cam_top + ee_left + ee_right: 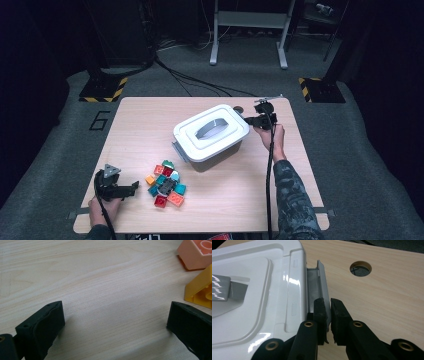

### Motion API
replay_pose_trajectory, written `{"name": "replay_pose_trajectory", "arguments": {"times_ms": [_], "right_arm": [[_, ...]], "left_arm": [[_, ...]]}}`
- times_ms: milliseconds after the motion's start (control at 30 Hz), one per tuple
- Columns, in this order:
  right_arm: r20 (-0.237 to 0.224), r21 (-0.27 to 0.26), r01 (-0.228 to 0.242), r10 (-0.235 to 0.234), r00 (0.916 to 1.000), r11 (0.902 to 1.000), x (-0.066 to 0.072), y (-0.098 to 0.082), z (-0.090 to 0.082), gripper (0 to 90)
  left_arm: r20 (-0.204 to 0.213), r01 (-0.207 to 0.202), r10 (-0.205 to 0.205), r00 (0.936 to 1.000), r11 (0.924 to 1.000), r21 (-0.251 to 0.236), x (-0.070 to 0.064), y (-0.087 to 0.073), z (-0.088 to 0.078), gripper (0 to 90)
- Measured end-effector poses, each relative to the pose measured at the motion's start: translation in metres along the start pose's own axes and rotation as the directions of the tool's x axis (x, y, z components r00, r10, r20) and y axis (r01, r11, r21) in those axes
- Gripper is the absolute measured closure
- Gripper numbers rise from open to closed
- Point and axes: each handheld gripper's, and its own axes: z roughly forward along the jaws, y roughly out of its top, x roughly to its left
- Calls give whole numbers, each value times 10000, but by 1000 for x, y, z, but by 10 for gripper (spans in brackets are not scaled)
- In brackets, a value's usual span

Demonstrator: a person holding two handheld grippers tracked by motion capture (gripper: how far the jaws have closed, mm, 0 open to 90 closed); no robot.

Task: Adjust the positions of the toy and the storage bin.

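Black fingers of the left gripper (pixel 131 188) stand spread wide apart near the desk's (pixel 140 130) near left corner, released and grasping nothing; in the left gripper view bare wood lies between them, with a yellow brick (pixel 201 291) and an orange brick (pixel 196 253) just beyond the right-hand finger. Just beside that gripper, toward the middle of the near edge, lies a heap of toy bricks (pixel 166 184) in red, orange, teal and yellow. Farther along, about mid-desk and toward the far right corner, sits the white lidded box (pixel 210 134) with a grey handle (pixel 212 128) folded flat on its lid. At the box's right end the right gripper (pixel 248 120) is clenched on the grey side latch (pixel 323 287): in the right gripper view its two fingers (pixel 320 312) pinch the thin latch flap from both sides, the box wall just beside one finger. A round cable hole (pixel 360 267) in the desk lies beyond, near the far right corner.
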Motion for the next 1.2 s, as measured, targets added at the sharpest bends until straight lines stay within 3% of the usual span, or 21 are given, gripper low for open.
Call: {"name": "replay_pose_trajectory", "arguments": {"times_ms": [300, 533, 833, 967, 1067, 1200], "right_arm": [[706, -29, -296, 297, 9971, 9996, 9, -18, -18, 832], [859, -54, -673, 675, 9940, 9977, 13, -35, -33, 829], [858, -117, -550, 558, 9947, 9984, 16, -56, -52, 815], [816, -208, -385, 401, 9959, 9990, 15, -54, -52, 794], [938, -424, -137, 176, 9954, 9990, 13, -44, -49, 786], [985, -317, 82, -50, 9951, 9995, 10, -31, -41, 779]], "left_arm": [[11, -8, 8, 10000, 10000, 1, 0, 0, 0, 11], [4, -14, 14, 10000, 10000, 36, 0, 0, 0, 11], [9, -24, 24, 10000, 10000, 47, 0, 0, 0, 11], [9, -13, 13, 10000, 10000, 43, 0, 0, 0, 11], [8, -15, 15, 10000, 10000, 42, 0, 0, 0, 12], [15, -13, 13, 10000, 10000, 33, 0, 0, 0, 12]]}}
